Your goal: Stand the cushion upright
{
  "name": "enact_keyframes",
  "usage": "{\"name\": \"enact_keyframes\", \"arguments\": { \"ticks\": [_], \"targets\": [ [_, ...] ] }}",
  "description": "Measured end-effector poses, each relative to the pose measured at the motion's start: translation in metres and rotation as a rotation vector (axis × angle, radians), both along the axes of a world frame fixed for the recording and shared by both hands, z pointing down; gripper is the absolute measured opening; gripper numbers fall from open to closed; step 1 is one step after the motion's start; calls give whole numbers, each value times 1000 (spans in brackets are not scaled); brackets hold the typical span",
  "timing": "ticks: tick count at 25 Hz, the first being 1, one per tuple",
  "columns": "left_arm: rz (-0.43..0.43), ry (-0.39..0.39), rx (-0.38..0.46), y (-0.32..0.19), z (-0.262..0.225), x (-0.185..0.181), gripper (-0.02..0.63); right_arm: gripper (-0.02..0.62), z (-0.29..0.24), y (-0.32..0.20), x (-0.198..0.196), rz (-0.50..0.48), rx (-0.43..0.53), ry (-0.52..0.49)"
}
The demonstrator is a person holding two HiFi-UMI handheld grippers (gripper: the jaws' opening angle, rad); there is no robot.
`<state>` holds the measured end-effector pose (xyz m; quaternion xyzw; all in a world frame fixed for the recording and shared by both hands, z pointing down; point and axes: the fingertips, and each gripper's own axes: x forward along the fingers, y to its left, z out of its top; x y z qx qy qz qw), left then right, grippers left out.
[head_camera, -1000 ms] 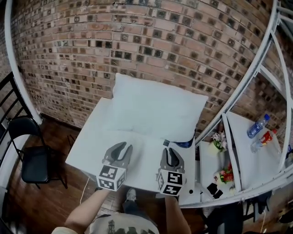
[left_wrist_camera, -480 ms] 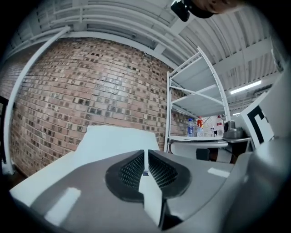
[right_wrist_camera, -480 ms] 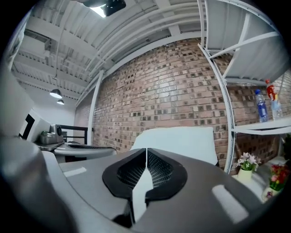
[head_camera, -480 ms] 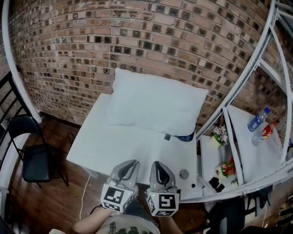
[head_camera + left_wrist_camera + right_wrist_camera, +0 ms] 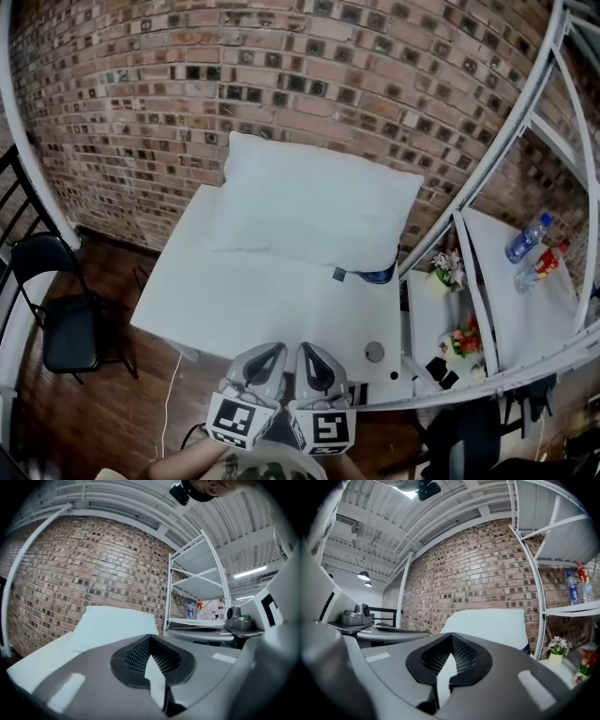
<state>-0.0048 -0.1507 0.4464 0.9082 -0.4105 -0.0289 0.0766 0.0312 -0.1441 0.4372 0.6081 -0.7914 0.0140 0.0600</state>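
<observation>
The white cushion [image 5: 314, 211] stands on its long edge at the back of the white table [image 5: 234, 300] and leans on the brick wall. It also shows in the left gripper view as a cushion [image 5: 115, 623] and in the right gripper view as a cushion [image 5: 487, 625], far ahead of the jaws. My left gripper [image 5: 272, 354] and right gripper [image 5: 311, 356] sit side by side over the table's front edge, well short of the cushion. Both are shut with nothing held: the left gripper [image 5: 152, 665] and right gripper [image 5: 444, 667] show their pads meeting.
A black folding chair [image 5: 66, 328] stands on the wooden floor at the left. A white metal rack [image 5: 525, 309] at the right holds bottles [image 5: 523, 248] and small flower pots [image 5: 450, 272]. A small round object [image 5: 374, 352] lies near the table's front right corner.
Both grippers pulled back from near the cushion to the table's front edge, came together side by side, and their jaws closed. The cushion stayed leaning on the wall.
</observation>
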Motion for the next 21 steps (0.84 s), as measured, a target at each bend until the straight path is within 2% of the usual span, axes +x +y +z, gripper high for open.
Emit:
{"name": "enact_keyframes", "arguments": {
  "ticks": [8, 21],
  "targets": [
    [-33, 2, -5, -6, 5, -11, 0, 0, 2, 1, 4, 15, 1, -17],
    [-35, 2, -18, -1, 4, -16, 0, 0, 4, 6, -2, 8, -6, -23]
  ]
}}
